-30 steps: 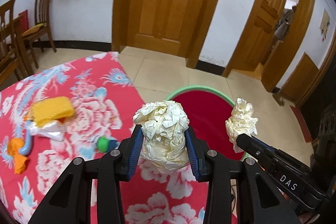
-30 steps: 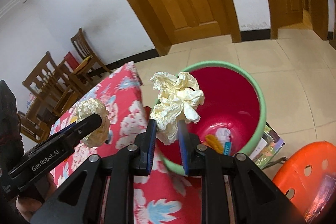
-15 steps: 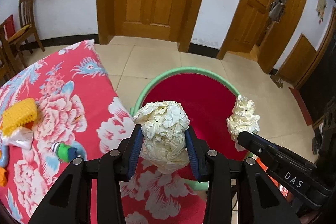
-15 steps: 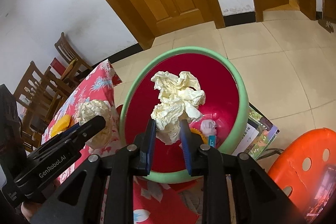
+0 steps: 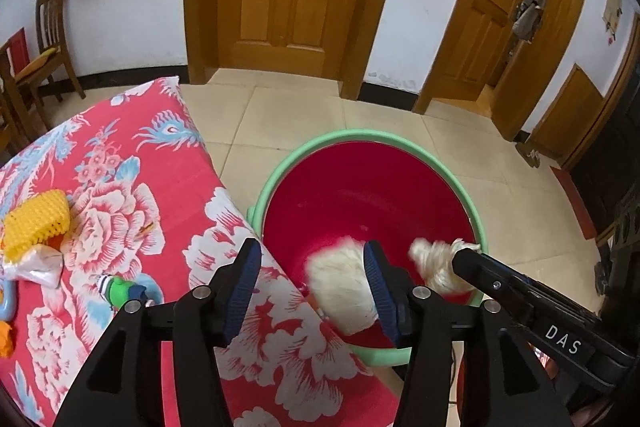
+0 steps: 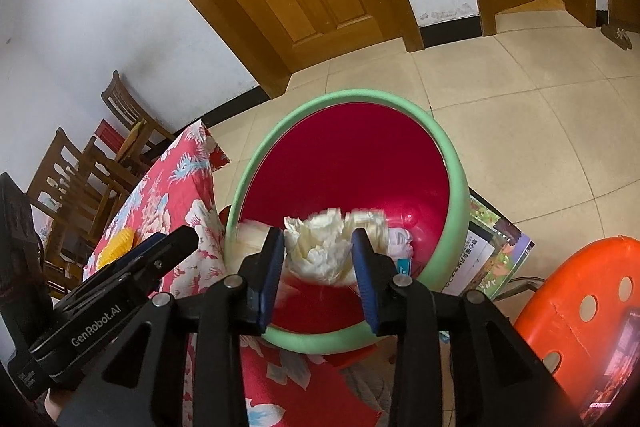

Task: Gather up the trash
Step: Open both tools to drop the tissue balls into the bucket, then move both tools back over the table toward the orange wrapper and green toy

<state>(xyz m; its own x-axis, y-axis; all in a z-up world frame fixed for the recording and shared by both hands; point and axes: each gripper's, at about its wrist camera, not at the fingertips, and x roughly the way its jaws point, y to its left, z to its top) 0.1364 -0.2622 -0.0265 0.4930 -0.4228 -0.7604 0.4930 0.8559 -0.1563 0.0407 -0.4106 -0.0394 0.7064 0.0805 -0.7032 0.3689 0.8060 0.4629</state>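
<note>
My left gripper (image 5: 312, 259) hangs over the near rim of a red bin with a green rim (image 5: 360, 137). Its jaws are opening, and a crumpled cream paper ball (image 5: 340, 287), blurred, drops past the right pad into the bin. My right gripper (image 6: 318, 243) is over the same bin (image 6: 360, 95), its jaws opening too. A second crumpled paper wad (image 6: 320, 255) is loose between its pads, blurred at the top. Each gripper's tip also shows in the other wrist's view, the right gripper (image 5: 464, 255) and the left gripper (image 6: 176, 239).
A table under a red flowered cloth (image 5: 120, 187) stands left of the bin, with a yellow sponge (image 5: 36, 223), a white plastic bag (image 5: 36, 263) and a green item (image 5: 120, 291). An orange stool (image 6: 580, 299) and a magazine (image 6: 492, 259) lie right of the bin. Wooden chairs stand at the left wall.
Both grippers moved from the table edge to over the bin and sank a little. Both sets of jaws have spread, and the two paper wads have slipped down from the pads.
</note>
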